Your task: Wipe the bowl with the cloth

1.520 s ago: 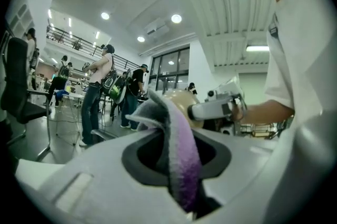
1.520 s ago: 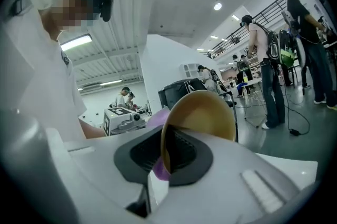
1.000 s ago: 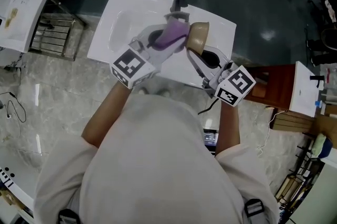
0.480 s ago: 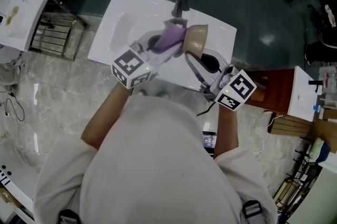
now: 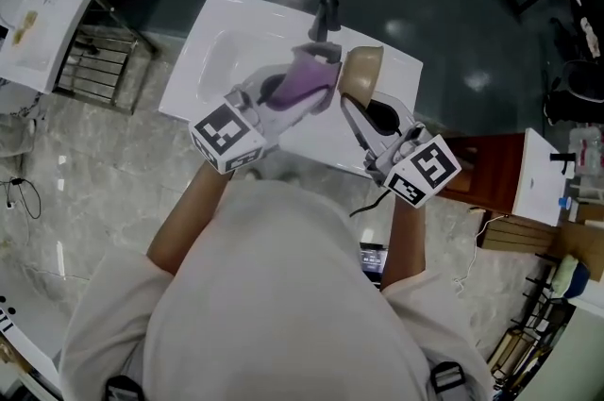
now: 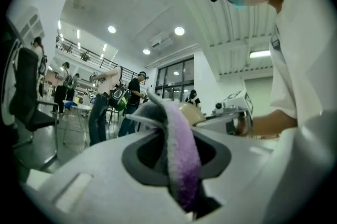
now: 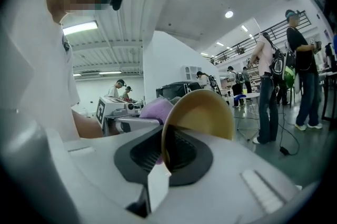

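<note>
Right gripper [image 5: 351, 105] clenched on bowl [image 5: 361, 74] rim, jaws just tightened, over right of sink [image 5: 212, 45]; left gripper [image 5: 288, 92] pinching cloth [image 5: 307, 78] just left of it. Risks slipping from thin-rim hold under hard wiping pressure.

Head view looks steeply down from above; both gripper views face level, close on the shared bowl [image 7: 202, 112].

The tan bowl [image 5: 361, 72] is held up on edge, pinched by its rim. The bunched purple cloth [image 5: 304, 80] touches it at its nine o'clock.
</note>
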The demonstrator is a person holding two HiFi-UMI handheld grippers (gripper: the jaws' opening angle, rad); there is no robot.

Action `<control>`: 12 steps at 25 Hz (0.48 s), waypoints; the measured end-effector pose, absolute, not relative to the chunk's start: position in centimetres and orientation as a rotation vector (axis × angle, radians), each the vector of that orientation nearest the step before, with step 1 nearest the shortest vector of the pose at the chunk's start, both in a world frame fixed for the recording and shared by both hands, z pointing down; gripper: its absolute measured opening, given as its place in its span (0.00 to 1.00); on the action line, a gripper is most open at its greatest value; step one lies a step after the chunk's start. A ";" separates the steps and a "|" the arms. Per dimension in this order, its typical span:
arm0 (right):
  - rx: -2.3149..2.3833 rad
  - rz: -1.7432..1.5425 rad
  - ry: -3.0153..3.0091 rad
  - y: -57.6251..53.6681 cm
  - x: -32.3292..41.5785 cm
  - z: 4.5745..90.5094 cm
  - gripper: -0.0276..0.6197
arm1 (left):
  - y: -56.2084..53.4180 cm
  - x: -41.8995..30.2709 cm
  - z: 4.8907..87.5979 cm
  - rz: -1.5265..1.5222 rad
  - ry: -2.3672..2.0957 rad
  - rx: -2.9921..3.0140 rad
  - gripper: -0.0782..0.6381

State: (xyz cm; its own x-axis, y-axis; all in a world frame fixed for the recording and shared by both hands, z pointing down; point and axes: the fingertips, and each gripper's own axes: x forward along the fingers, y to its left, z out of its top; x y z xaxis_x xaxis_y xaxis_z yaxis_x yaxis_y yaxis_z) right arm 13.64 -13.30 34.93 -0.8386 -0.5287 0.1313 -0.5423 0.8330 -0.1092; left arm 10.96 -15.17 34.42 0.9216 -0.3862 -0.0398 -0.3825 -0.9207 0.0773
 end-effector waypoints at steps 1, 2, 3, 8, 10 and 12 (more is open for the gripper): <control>0.885 0.213 -2.902 -13.5 13.8 34.8 0.06 | -15.3 10.7 34.4 -0.040 -0.639 3.041 0.23; 0.926 0.210 -2.884 -13.8 14.0 34.6 0.06 | -15.6 10.3 34.3 0.006 -0.680 3.068 0.23; 0.974 0.210 -2.863 -14.1 14.3 34.4 0.06 | -15.9 9.9 34.2 0.054 -0.728 3.094 0.23; 1.234 0.164 -2.664 -15.9 16.5 33.5 0.06 | -17.5 7.0 32.2 0.240 -1.019 3.180 0.23; 1.296 0.107 -2.572 -16.4 17.7 33.4 0.06 | -18.0 5.9 31.4 0.276 -1.124 3.184 0.23; 1.330 0.095 -2.509 -16.6 18.7 33.7 0.06 | -18.7 4.9 30.9 0.315 -1.211 3.177 0.23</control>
